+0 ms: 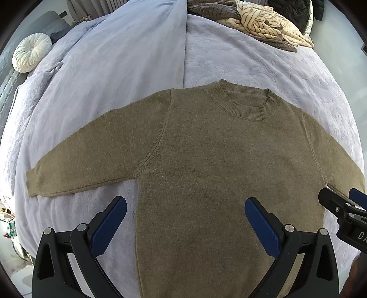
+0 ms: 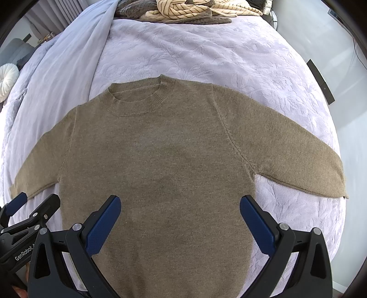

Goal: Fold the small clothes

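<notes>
Now, line by line:
Sweater (image 1: 206, 165): olive-brown knit, spread flat on the bed (image 1: 240, 64), collar away from both claws, sleeves out to each side.
Left claw (image 1: 185, 220): wide open, gripping nothing, poised above the sweater's lower left edge; one finger over the bedcover, the other over the knit.
Right claw (image 2: 180, 217): wide open, gripping nothing, above the sweater's lower right part.
Beyond the collar: a heap of striped and grey clothes (image 1: 252, 20).
Far left: a round white cushion (image 1: 31, 51).

Light: soft, even daylight — faint shadows | Focus: sharp | Edges: strong fisheye bending, black corners
</notes>
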`<state>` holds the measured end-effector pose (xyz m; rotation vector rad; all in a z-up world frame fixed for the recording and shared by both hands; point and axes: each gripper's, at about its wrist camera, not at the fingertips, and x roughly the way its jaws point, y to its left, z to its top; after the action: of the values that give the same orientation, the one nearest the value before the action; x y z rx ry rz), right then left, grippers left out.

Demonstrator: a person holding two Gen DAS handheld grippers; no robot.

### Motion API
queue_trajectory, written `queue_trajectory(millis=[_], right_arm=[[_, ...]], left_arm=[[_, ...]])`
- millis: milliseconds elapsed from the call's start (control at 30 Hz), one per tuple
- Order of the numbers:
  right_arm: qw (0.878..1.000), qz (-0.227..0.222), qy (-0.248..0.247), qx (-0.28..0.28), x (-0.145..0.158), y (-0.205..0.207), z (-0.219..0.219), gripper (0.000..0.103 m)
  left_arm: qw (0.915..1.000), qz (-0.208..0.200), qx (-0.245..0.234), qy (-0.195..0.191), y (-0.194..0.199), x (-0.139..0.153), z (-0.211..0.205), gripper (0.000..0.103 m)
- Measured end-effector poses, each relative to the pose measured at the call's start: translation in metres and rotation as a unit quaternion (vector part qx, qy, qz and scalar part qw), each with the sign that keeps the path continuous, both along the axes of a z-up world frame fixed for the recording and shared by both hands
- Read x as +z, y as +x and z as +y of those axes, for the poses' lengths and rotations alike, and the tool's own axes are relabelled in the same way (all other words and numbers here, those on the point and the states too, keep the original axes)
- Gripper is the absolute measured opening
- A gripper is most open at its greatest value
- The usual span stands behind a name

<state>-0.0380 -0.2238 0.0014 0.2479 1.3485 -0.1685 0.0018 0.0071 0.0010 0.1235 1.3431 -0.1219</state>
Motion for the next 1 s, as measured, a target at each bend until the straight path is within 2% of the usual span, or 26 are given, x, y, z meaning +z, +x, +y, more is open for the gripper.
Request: queue_trajectory(millis=[133, 333, 467, 633, 1000], right_arm=[[1.000, 0.000, -0.001, -0.001, -0.001, -0.001, 0.001, 0.103], [1.000, -0.006, -0.023, 0.003, -0.002, -0.003, 0.003, 0.103], [0.999, -0.012, -0.039, 0.003, -0.002, -0.004, 0.006, 0.103], [1.000, -0.018, -0.007, -0.001, -0.004, -0.006, 0.007, 0.103], [1.000, -0.006, 0.007, 0.011, -0.009, -0.007, 0.031, 0.103]], left_arm=[[0.9999, 0.013, 0.001, -0.006, -0.001, -0.002, 0.001, 0.103], [1.0000, 0.001, 0.003, -0.005, -0.004, -0.002, 0.004, 0.103], [0.9997, -0.004, 0.003, -0.023, -0.006, -0.003, 0.008, 0.103], [0.9991, -0.004, 0.005, -0.043, -0.008, -0.002, 0.016, 0.103], [0.9976, -0.003, 0.031, -0.062, -0.012, -0.009, 0.046, 0.103]])
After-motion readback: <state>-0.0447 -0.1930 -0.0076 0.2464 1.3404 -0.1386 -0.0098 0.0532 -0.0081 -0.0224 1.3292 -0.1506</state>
